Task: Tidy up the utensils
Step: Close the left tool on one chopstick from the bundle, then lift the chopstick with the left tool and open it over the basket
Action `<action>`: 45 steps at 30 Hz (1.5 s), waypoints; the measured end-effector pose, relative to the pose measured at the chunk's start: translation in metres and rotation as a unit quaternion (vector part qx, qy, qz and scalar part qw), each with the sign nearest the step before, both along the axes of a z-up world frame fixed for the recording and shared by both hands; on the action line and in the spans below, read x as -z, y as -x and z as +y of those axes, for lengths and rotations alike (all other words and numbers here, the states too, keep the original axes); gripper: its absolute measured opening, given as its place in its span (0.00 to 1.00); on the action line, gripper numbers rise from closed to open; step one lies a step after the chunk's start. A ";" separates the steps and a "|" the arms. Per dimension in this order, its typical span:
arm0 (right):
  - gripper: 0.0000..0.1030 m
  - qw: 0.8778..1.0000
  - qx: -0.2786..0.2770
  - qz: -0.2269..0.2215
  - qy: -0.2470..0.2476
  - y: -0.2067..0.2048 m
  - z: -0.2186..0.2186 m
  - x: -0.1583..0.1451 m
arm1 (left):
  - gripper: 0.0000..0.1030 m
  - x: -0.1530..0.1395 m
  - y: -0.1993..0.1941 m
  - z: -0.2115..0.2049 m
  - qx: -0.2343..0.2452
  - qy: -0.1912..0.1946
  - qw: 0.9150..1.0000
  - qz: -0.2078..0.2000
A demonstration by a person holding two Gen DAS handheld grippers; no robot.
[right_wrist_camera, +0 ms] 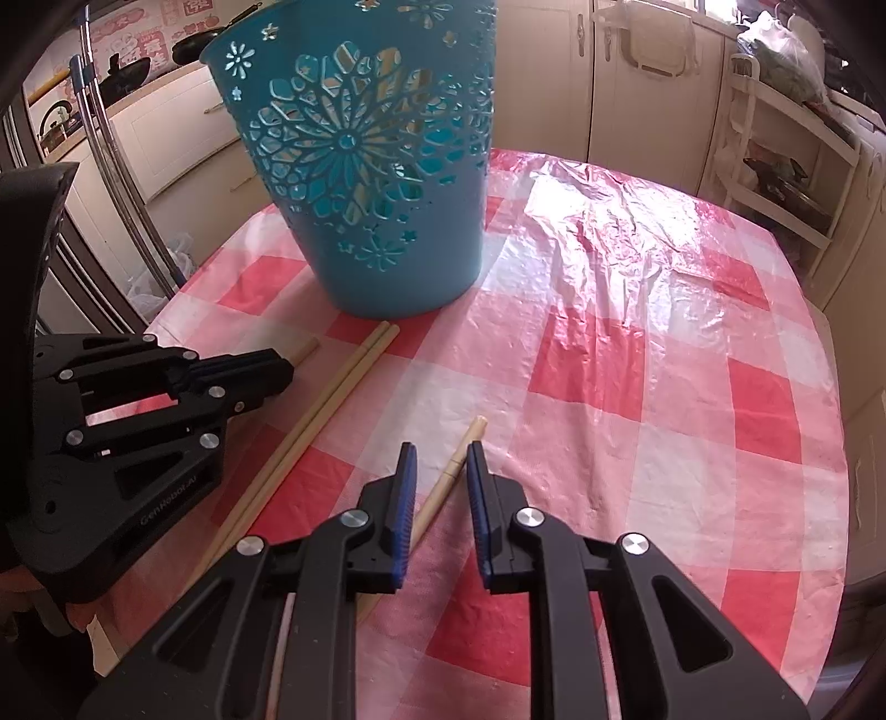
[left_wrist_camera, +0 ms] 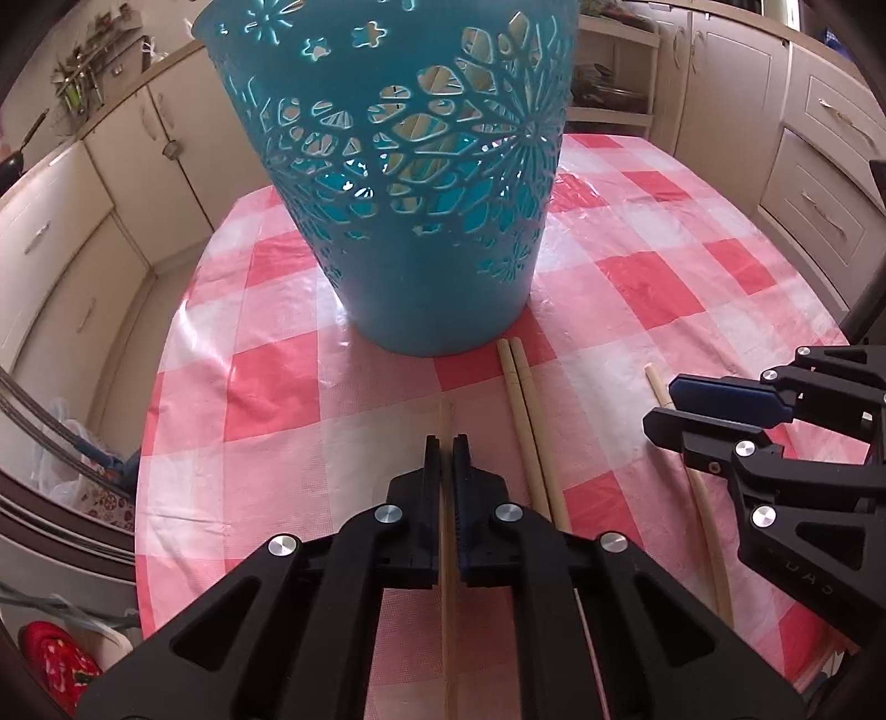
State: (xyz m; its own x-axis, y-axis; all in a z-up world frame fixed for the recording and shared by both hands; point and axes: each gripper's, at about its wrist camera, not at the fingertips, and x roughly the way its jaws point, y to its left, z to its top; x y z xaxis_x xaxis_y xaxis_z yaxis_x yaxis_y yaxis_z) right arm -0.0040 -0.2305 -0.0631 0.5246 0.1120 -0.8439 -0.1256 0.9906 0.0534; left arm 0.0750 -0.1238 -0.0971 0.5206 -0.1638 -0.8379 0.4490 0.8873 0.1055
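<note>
on the table: pink-and-white checked tablecloth under a clear plastic sheet, cream kitchen cabinets standing around it.
basket: teal plastic basket with flower cut-outs sitting upright near the table's far side; pale sticks showing through the cut-outs, so chopsticks are already standing inside.
left gripper: left gripper lying low over the cloth, its fingers pressing together on a single wooden chopstick; the stick is running straight between the pads, its tip poking out ahead toward the basket base, its rear end passing back under the gripper body.
chopstick pair: two chopsticks lying side by side, touching each other, just right of the left gripper, blunt ends nearly reaching the basket's foot.
right gripper: right gripper hovering with its fingers standing apart, blue pads facing each other.
right chopstick: one more chopstick lying diagonally on the cloth, passing between the spread fingers; contact with either pad is not showing clearly.
spacing: both grippers sitting near each other at the table's near side, the chopstick pair lying between them.
side clutter: woks hanging on the wall beyond the basket, white shelf rack standing at the right.
</note>
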 end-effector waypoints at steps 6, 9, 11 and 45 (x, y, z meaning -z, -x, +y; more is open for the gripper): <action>0.21 1.000 -0.008 -0.011 0.018 0.001 0.006 0.001 | 0.04 -0.001 0.001 0.001 0.000 0.003 1.000 0.002; 0.22 0.999 -0.011 -0.016 0.027 0.001 0.009 0.002 | 0.04 -0.001 0.002 0.001 0.000 0.001 1.000 0.001; 0.22 1.000 -0.010 -0.016 0.024 0.001 0.009 0.002 | 0.04 -0.003 0.003 0.000 -0.001 -0.002 1.000 -0.005; 0.39 1.000 -0.021 -0.016 -0.016 0.000 0.002 0.002 | 0.04 -0.260 -0.052 0.032 -0.032 0.309 0.925 -0.219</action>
